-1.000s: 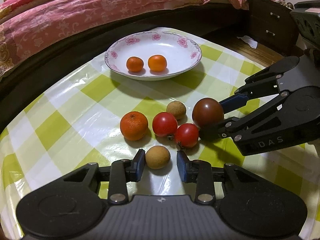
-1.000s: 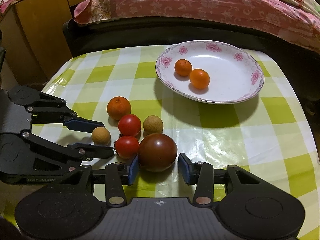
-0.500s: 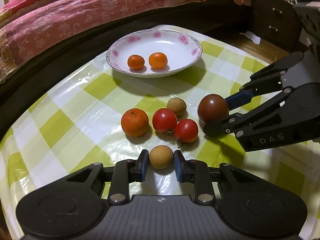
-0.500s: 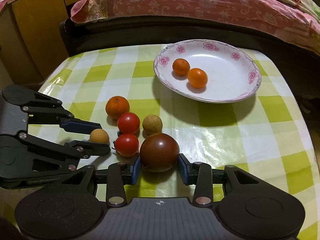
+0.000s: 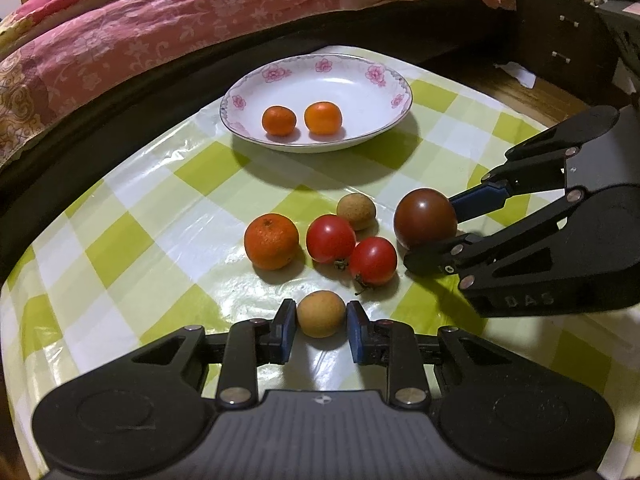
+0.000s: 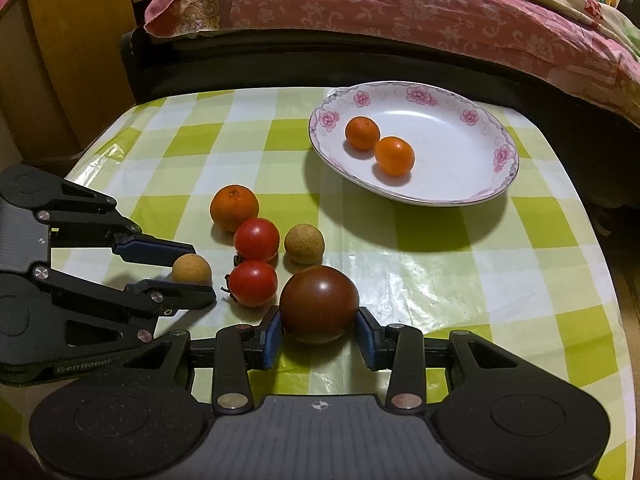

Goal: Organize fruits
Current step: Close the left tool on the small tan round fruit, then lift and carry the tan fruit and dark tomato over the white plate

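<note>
Left gripper [image 5: 321, 326] pinches round tan longan [image 5: 320, 313]; right gripper [image 6: 319, 334] clasps glossy dark tomato [image 6: 319, 304].

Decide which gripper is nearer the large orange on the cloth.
Left. The left gripper, shut on a tan fruit, sits just in front of the orange; the right gripper grips the dark tomato, beyond two red tomatoes.

Both views sit low and close over the green-and-white checked tablecloth [image 5: 132, 240], each looking forward and steeply down along its own black fingers. The left wrist view faces the white flower-rimmed plate [image 5: 376, 76] from the table's left side — the right wrist view from the right. They share the plate, the loose fruit cluster and the pink quilted bed [image 6: 400, 12] behind.
</note>
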Demonstrator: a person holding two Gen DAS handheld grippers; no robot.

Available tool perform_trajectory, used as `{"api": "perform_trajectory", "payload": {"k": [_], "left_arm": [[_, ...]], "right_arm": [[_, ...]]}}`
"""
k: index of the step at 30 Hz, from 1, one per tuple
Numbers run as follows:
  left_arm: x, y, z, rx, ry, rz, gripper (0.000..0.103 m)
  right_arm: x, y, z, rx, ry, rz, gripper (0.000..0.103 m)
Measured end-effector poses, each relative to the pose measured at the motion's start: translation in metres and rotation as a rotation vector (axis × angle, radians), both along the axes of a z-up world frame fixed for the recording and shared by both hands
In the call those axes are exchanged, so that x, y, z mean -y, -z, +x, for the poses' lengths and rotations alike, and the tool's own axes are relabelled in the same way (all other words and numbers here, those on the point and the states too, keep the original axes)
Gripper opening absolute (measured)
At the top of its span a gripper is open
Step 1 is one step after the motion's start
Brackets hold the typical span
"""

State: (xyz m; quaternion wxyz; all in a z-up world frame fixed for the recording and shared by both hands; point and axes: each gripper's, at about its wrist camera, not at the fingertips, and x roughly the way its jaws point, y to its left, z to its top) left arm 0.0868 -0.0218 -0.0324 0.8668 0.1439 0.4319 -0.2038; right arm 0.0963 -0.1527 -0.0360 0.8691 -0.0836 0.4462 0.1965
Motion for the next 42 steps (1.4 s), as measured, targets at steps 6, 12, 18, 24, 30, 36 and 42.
{"api": "perform_trajectory", "payload": {"k": [6,12,18,24,30,36,42], "left_arm": [[0.003,0.000,-0.002,0.011,-0.018,0.012,0.034],[0.005,-0.001,-0.002,0.002,-0.044,0.015,0.034],[0.007,-0.002,-0.001,-0.007,-0.052,0.000,0.034],[0.014,-0.004,-0.003,0.000,-0.039,0.007,0.034],[0.015,-0.009,-0.003,0.015,-0.041,-0.001,0.034],[0.017,-0.014,-0.003,0.034,-0.041,0.000,0.034],[0.018,-0.022,0.001,0.060,-0.047,-0.007,0.034]], "right_arm": [[-0.005,0.000,0.000,0.011,0.006,-0.019,0.034],[-0.006,0.000,0.000,0.008,0.020,-0.022,0.034],[-0.006,-0.002,-0.001,0.000,0.034,-0.015,0.034],[-0.005,-0.005,-0.004,0.012,0.032,-0.022,0.034],[-0.002,-0.010,-0.005,0.028,0.046,-0.015,0.034],[0.000,-0.016,-0.006,0.041,0.054,-0.013,0.034],[0.002,-0.024,-0.004,0.060,0.069,-0.005,0.034]]}}
